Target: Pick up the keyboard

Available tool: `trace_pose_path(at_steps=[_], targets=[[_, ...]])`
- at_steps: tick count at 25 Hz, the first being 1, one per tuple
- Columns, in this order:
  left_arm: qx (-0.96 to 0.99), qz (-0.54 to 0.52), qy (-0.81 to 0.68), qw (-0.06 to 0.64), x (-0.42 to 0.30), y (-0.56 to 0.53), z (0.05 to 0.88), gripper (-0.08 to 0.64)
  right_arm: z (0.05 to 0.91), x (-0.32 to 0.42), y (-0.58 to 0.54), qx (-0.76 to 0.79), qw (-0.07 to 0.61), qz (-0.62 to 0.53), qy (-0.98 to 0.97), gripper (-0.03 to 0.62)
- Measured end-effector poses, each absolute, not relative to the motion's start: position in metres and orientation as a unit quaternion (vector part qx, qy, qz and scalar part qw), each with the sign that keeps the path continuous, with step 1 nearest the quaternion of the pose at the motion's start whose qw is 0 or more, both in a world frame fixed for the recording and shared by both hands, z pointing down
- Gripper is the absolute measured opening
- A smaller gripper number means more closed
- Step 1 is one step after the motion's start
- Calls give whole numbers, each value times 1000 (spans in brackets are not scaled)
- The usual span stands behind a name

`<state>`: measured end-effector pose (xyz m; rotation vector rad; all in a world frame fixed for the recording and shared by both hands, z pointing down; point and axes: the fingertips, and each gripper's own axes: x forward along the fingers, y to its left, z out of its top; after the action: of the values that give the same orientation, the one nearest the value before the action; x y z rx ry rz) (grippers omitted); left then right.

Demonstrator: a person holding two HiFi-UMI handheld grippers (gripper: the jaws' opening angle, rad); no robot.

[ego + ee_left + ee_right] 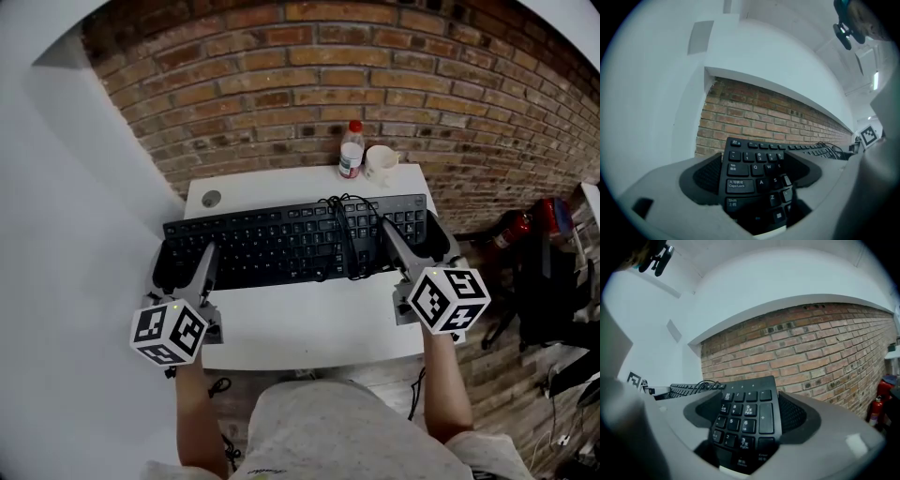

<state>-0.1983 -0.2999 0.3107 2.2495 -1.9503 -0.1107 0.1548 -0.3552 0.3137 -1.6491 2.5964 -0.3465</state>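
Observation:
A black keyboard (281, 239) stretches across the white desk (309, 323), with its own cable (343, 225) coiled on top of the keys. My left gripper (186, 258) is shut on its left end: one jaw lies outside the edge, the other over the keys. In the left gripper view the Caps Lock end (740, 180) fills the gap between the pads (705, 176). My right gripper (412, 234) is shut on the number-pad end, and that end (745, 418) sits between its pads (794, 416). Whether the keyboard is clear of the desk I cannot tell.
A plastic bottle (351, 150) with a red cap and a white cup (381, 163) stand at the desk's back edge, against the brick wall (309, 84). A cable hole (211, 199) is at the back left. A red fire extinguisher (511, 228) lies on the floor to the right.

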Motion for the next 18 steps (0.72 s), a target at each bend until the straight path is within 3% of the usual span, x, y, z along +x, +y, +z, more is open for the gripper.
trace_pose_path(at_steps=[18], targets=[[751,-90,-654,20,-199,-275,263,407,260,154,-333,-526,73,-39,846,390]])
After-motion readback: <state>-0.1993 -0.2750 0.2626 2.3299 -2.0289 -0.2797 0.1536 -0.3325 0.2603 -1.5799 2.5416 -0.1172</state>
